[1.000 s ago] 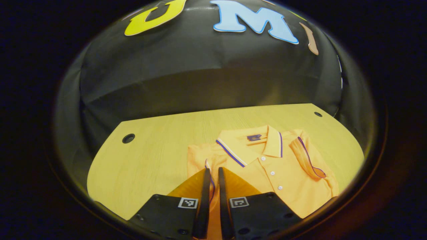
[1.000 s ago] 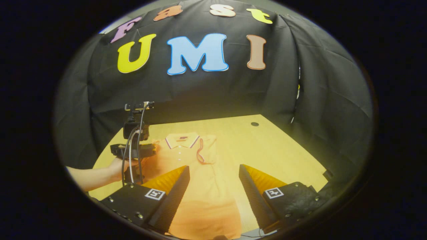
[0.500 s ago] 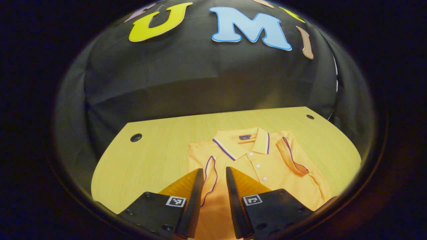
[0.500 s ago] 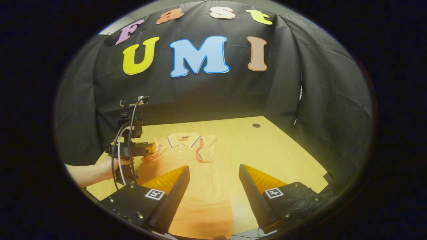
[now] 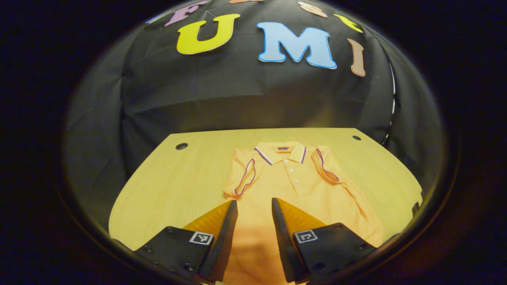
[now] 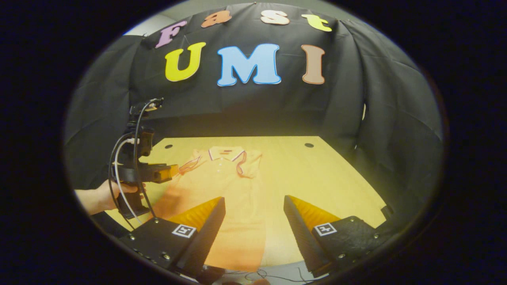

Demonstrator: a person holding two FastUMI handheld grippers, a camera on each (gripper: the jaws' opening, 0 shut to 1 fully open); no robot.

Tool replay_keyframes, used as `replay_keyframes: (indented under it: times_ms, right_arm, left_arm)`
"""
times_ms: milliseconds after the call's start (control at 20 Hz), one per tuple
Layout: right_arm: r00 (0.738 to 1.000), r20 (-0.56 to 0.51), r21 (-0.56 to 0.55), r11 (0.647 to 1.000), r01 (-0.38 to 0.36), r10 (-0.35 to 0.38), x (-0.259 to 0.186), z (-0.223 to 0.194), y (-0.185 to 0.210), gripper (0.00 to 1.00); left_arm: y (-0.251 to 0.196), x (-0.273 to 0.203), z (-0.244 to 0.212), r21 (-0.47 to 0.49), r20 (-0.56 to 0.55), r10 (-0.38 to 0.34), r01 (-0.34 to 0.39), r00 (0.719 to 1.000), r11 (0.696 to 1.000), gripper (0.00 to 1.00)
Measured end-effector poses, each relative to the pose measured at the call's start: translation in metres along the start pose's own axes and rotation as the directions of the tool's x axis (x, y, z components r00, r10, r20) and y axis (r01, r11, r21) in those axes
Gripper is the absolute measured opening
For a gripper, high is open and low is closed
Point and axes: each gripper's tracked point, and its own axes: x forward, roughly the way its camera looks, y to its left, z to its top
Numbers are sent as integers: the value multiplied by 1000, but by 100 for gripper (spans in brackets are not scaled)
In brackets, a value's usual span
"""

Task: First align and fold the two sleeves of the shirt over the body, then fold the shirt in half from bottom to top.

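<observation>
An orange polo shirt point(image 5: 295, 186) lies flat on the wooden table point(image 5: 186, 178), both sleeves folded over its body. The left gripper point(image 5: 253, 221) hovers above it, jaws partly open and empty; the right gripper point(image 6: 253, 221), jaws wide, waits near the hem, probably for the bottom-to-top fold.

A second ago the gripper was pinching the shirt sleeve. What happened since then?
The left gripper opened, let go of the sleeve, and pulled back toward the hem of the shirt. The sleeve now lies folded on the shirt's body. The right gripper stayed open over the lower part of the shirt, and the other sleeve stayed folded.
</observation>
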Motion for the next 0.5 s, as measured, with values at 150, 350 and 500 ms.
replay_keyframes:
  times_ms: [150, 350, 500]
  right_arm:
    - [1000, -13, -22, 1000, -22, 22, -12, -17, -3, 93]
    - [999, -37, -33, 999, -27, 26, -18, -38, -8, 93]
    - [997, -70, -10, 1000, -20, 20, -17, -54, -8, 93]
  left_arm:
    - [2, -39, -22, -12, -2, 21, -21, 1000, 1000, 66]
    - [0, -83, -49, -35, -18, 9, -10, 1000, 999, 75]
    - [-1, -105, -68, -36, -31, -7, 6, 999, 999, 83]
